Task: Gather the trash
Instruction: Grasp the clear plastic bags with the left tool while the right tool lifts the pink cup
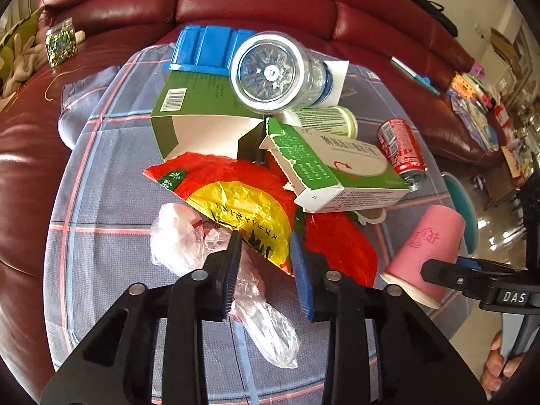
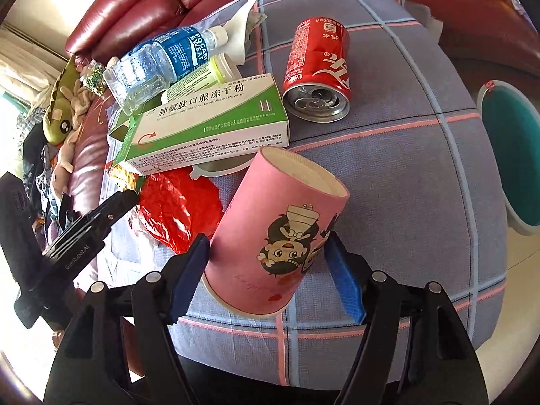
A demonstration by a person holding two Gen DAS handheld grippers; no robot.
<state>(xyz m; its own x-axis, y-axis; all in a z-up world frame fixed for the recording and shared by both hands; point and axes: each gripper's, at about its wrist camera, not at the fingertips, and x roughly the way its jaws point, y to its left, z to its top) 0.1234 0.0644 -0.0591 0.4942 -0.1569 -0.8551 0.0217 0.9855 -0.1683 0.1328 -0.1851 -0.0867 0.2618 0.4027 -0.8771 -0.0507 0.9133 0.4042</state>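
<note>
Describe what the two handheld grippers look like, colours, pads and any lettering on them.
Both are black plastic tools with two angular fingers joined by silver round pivot pins. The left gripper and right gripper each carry ribbed blue pads on the inner finger faces. White lettering marks the bodies: "DAS" on the right one seen from the left camera, "GenRobot.AI" on the left one seen from the right camera.

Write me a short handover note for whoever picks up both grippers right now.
Left gripper: jaws open astride the edge of the red and yellow wrapper, clear plastic bag beside it; not pinched yet.
Right gripper: around the pink paper cup, which lies tilted on the checked cloth; one pad touches, the far side is hidden.
Still on the cloth: red can, plastic bottle, green and white box.
Teal bin at the table edge.
Nothing visibly binned; everything remains.
</note>
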